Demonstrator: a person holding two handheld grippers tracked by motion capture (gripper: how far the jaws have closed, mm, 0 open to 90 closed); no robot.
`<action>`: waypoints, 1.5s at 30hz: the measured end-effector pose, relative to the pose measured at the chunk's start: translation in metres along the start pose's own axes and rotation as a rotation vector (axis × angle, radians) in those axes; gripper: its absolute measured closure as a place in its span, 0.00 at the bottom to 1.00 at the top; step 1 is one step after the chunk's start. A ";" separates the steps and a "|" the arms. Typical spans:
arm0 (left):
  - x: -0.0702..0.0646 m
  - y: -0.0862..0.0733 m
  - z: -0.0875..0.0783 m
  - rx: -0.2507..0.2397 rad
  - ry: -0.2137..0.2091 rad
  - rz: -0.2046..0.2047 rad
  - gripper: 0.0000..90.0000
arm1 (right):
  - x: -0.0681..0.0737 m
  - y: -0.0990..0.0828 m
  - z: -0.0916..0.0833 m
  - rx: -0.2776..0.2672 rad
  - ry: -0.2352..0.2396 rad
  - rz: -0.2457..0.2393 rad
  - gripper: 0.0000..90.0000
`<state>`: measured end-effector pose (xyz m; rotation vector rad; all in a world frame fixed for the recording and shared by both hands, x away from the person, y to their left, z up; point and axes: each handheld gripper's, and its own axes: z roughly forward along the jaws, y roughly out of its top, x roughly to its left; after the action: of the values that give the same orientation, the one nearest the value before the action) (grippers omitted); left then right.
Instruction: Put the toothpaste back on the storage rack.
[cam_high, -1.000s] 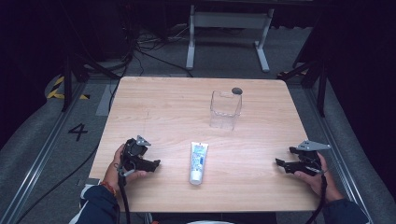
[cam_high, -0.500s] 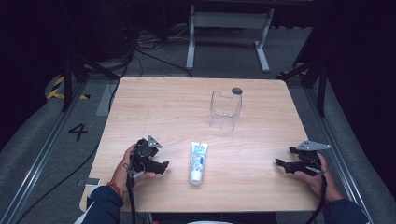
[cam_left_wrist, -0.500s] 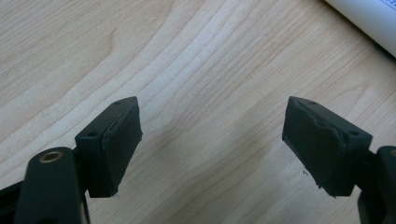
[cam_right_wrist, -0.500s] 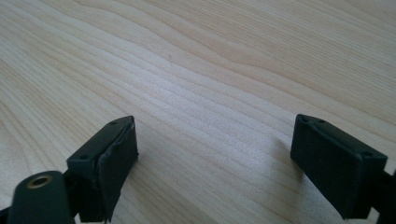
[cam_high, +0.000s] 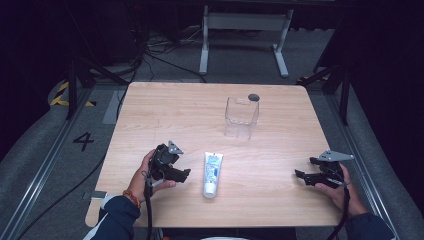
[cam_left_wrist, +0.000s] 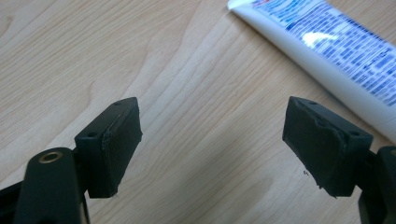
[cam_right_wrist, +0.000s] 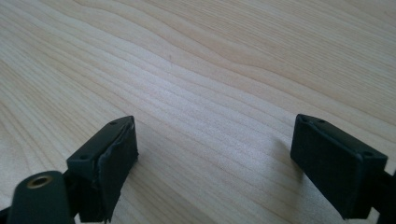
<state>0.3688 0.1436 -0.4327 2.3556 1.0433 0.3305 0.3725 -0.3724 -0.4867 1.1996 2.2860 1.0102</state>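
Pale wooden table carries a white toothpaste tube with blue print lying flat near the front edge. Since the earlier frame, the left gripper has shifted toward the tube and now sits just beside it, jaws spread, having just been closing slightly with nothing between them. The right gripper rests unmoved near the right edge, jaws spread over bare wood. A clear plastic container stands empty behind the tube, well apart from it.
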 end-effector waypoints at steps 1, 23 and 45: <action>-0.003 0.004 0.001 -0.007 -0.005 0.004 0.22 | 0.000 0.000 0.000 0.000 0.000 0.000 0.16; -0.035 0.034 0.019 0.003 -0.047 -0.044 0.23 | 0.000 0.000 0.000 0.000 0.000 0.000 0.16; -0.049 0.049 0.045 0.045 -0.115 -0.109 0.23 | 0.000 0.000 0.000 0.000 0.000 -0.001 0.16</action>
<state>0.3851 0.0628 -0.4427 2.3159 1.1288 0.1305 0.3725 -0.3724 -0.4867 1.1983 2.2861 1.0099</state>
